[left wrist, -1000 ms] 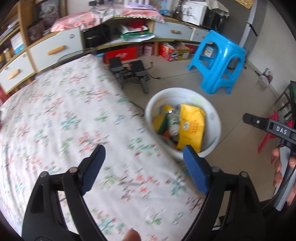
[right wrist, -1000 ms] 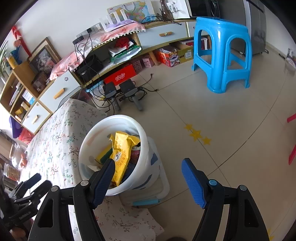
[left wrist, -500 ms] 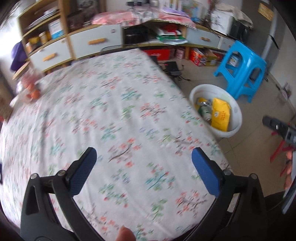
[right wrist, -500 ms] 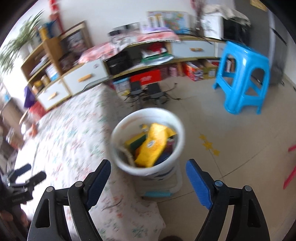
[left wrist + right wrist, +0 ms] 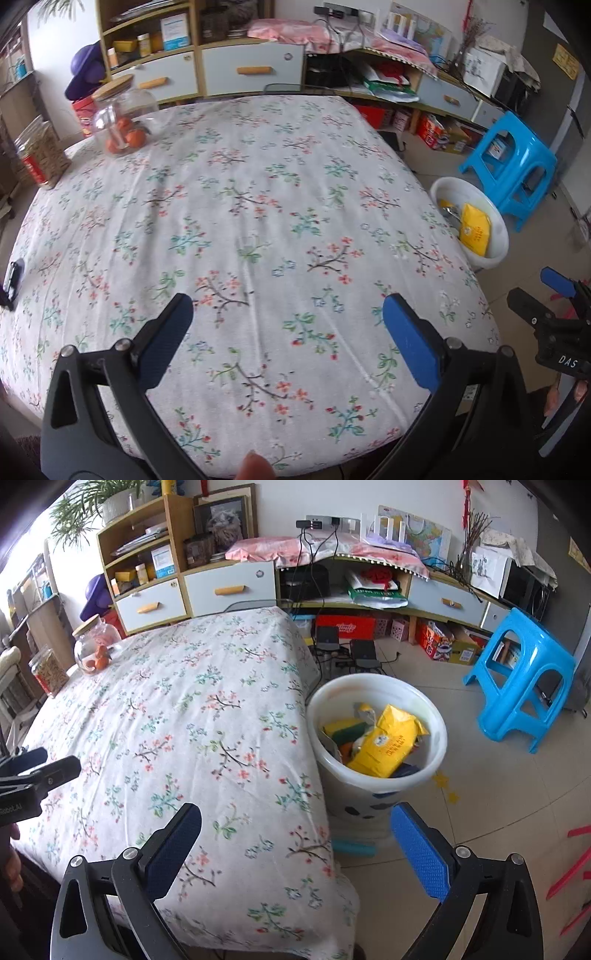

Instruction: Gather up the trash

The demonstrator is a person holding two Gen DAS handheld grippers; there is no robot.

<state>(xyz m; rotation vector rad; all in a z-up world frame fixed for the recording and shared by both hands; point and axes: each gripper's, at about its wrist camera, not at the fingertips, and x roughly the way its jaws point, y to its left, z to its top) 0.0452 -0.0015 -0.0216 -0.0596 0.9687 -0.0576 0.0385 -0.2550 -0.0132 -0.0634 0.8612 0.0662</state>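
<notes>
Both claws were spread wide and held nothing: the left claw (image 5: 284, 325) hovered over the floral worktop (image 5: 258, 206), the right claw (image 5: 295, 834) above its edge. The trash sat in the white bucket (image 5: 376, 686) beside the worktop, a yellow packet (image 5: 388, 744) on top.

A white tablecloth (image 5: 177, 716) patterned with red, pink and teal floral sprigs covers the table (image 5: 258, 458). A white bin (image 5: 376, 775) bearing dark blue blotches holds a bright yellow packet (image 5: 384, 746). Beyond stands a sky-blue plastic stool (image 5: 524, 686). Both grippers show black frames and textured blue fingers (image 5: 421, 853).
</notes>
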